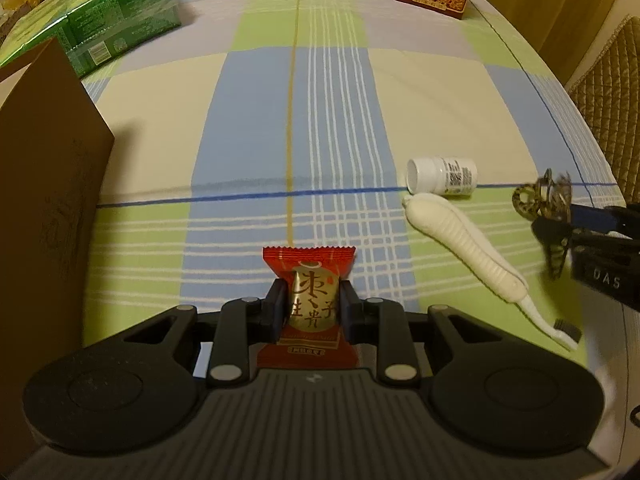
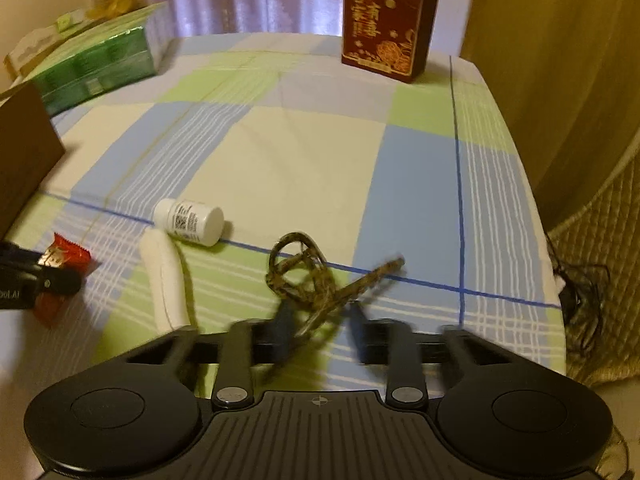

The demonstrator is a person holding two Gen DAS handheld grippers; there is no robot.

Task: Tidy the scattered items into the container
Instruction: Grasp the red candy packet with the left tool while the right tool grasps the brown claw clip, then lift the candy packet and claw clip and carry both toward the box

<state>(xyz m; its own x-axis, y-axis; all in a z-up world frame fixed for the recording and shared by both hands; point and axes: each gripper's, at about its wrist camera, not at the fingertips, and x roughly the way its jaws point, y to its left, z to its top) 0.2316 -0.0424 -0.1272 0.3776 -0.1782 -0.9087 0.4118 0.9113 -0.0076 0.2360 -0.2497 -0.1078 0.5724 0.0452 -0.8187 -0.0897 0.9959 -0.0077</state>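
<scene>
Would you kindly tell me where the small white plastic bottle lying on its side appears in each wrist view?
Left wrist: small white plastic bottle right of centre, cap leftward.
Right wrist: left of centre.
Shared landmark: white ribbed tube just nearer than it.

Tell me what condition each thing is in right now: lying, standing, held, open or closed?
Left claw: shut on the red candy packet.
Right claw: holding a patterned hair clip; blurred.
White bottle: on its side, capped.
White brush: lying flat beside the bottle.
Red box: upright, top flap open.
Green pack: lying flat, wrapped.
Brown box: standing at left.
</scene>
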